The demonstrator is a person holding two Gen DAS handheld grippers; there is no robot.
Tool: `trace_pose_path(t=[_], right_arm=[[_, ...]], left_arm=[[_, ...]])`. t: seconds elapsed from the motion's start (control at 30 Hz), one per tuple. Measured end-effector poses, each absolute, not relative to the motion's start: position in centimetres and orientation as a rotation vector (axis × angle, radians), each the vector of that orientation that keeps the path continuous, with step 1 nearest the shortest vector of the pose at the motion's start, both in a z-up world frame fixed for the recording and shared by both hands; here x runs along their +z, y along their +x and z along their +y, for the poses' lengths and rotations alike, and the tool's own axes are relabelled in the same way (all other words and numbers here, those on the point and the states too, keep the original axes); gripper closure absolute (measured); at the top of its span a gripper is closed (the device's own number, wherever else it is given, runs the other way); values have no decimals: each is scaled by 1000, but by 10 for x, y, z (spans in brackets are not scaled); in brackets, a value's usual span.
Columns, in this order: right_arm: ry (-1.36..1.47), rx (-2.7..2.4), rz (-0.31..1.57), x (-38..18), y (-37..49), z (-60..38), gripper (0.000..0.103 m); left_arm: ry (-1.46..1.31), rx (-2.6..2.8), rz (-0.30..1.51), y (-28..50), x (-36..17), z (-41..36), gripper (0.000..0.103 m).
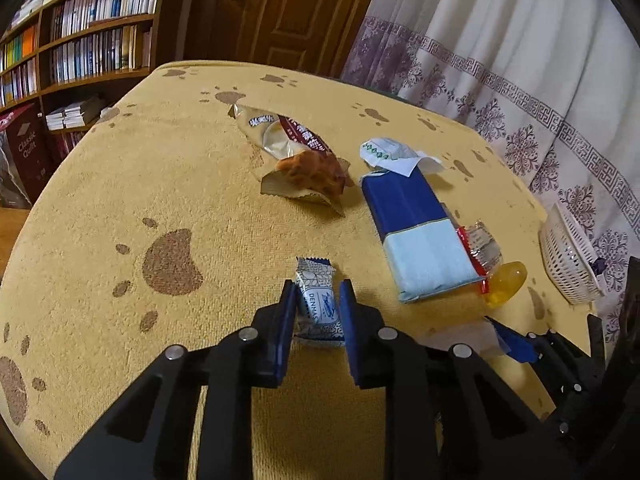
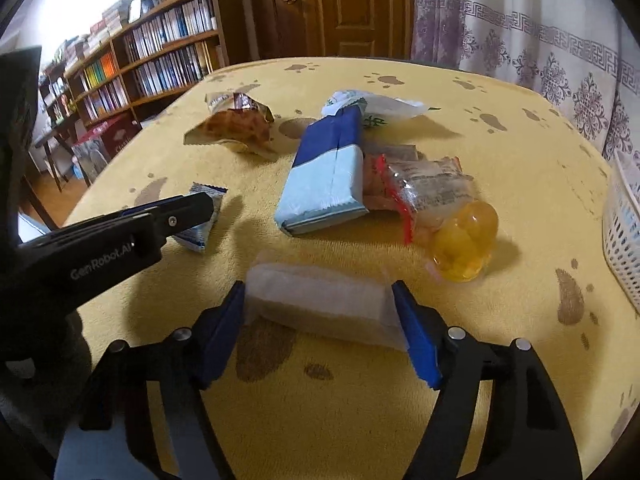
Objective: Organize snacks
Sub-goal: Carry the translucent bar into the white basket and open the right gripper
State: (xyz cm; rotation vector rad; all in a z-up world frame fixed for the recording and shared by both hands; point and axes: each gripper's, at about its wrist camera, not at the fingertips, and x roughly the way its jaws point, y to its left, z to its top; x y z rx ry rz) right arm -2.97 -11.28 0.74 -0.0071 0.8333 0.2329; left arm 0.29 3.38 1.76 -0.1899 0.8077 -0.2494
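My left gripper (image 1: 318,294) is shut on a small blue-and-white wrapped cookie (image 1: 318,304) low over the yellow cloth; it also shows in the right wrist view (image 2: 202,224). My right gripper (image 2: 320,294) has its blue pads at both ends of a long frosted snack bar (image 2: 320,300) lying crosswise on the cloth; the pads touch its wrapper ends. Farther off lie a blue and pale-blue packet (image 2: 326,176), a bread pastry in a torn wrapper (image 2: 234,128), clear red-edged packets (image 2: 424,188) and a yellow fruit jelly cup (image 2: 464,248).
A white plastic basket (image 2: 624,236) stands at the table's right edge, also in the left wrist view (image 1: 568,256). A white-green wrapper (image 2: 372,108) lies behind the blue packet. Bookshelves (image 1: 80,40), a wooden door and a curtain stand beyond the table.
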Motion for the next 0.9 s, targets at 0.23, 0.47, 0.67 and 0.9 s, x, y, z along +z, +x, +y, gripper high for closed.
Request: trace_pose_path(t=[0.23, 0.47, 0.67, 0.9], right_arm=[[68, 244, 780, 22, -53, -135, 29], [114, 235, 745, 31, -68, -152, 29], [129, 244, 735, 30, -73, -157, 29], [182, 198, 667, 44, -83, -186, 29]], left_arm=[[-183, -254, 781, -5, 22, 34, 81], [-146, -225, 809, -2, 17, 27, 80], [-47, -176, 837, 1, 13, 13, 80], [-81, -210, 794, -7, 21, 19, 85]])
